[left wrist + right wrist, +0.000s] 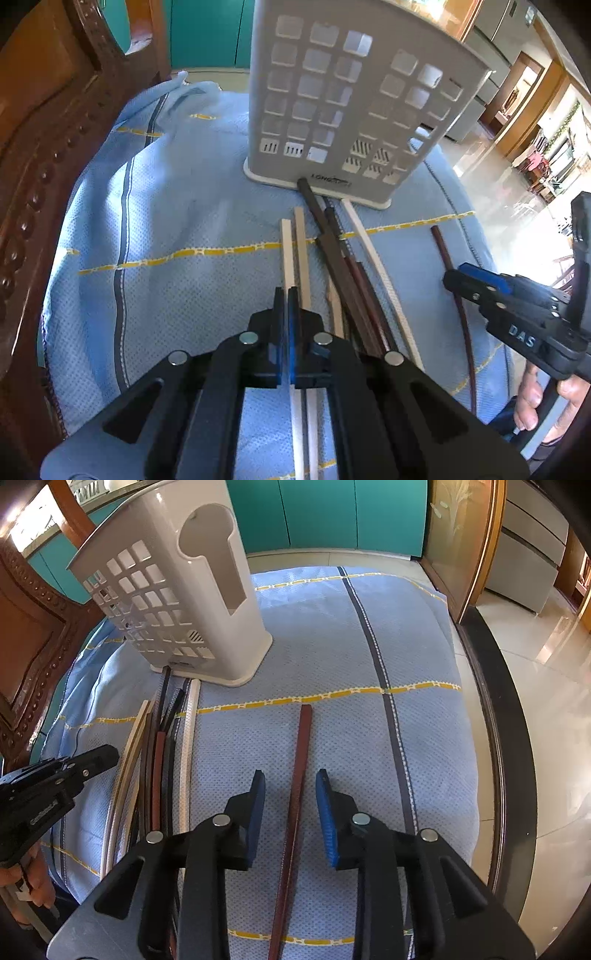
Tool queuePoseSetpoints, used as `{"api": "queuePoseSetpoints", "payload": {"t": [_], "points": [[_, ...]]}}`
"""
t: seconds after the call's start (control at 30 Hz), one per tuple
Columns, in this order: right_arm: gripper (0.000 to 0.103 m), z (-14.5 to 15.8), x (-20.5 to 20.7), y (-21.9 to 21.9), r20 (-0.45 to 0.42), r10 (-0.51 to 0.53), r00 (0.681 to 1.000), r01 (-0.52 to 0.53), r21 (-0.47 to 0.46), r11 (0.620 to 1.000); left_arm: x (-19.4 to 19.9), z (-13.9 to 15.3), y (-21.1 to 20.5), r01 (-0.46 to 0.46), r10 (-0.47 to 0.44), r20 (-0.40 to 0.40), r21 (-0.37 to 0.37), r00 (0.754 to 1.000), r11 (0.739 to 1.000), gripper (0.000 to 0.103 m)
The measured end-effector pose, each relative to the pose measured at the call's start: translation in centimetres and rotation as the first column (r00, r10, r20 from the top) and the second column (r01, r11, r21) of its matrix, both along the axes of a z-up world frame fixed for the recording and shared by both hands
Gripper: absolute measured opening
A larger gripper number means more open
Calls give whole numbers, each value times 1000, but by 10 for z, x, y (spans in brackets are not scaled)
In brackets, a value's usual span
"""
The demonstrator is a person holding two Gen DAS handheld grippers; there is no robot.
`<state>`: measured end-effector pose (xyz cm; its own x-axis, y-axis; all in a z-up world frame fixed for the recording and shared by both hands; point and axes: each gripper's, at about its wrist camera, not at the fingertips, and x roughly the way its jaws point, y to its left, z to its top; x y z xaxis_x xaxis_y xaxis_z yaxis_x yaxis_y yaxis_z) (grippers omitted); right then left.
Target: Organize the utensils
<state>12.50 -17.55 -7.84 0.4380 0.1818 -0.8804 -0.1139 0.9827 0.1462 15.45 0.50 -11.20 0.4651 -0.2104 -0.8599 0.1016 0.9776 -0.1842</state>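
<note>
A white perforated utensil holder (351, 103) stands upright on a blue cloth (177, 206); it also shows in the right wrist view (177, 590). Several chopsticks, white and dark brown (332, 243), lie side by side in front of it. My left gripper (286, 295) is shut on a white chopstick (286, 254), low over the cloth. One dark red-brown chopstick (301, 760) lies apart to the right. My right gripper (290, 786) is open with its jaws on either side of this chopstick. It also shows in the left wrist view (476, 280).
The cloth (332, 646) covers a rounded table with a dark rim (495, 738). A carved wooden chair back (48, 147) stands at the left. Teal cabinets (325, 513) and a glossy tiled floor (546, 686) lie beyond.
</note>
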Motion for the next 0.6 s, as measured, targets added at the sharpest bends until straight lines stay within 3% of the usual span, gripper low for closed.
{"api": "queuePoseSetpoints", "payload": {"t": [0.23,0.37,0.5,0.6], "points": [[29,0,-3,1,2,3,1000,-3,-11,1000,13,-3,-6,-11,11,1,30,1000,999,4],[31,1,-4,0,8,5,1000,-5,-14,1000,13,-3,-5,-20,19,8,40,1000,999,13],[34,2,-4,3,11,8,1000,-7,-18,1000,8,7,-5,-12,10,47,37,999,999,17],[34,1,-5,4,11,9,1000,-9,-25,1000,8,6,-9,2,-5,41,77,999,997,17]]}}
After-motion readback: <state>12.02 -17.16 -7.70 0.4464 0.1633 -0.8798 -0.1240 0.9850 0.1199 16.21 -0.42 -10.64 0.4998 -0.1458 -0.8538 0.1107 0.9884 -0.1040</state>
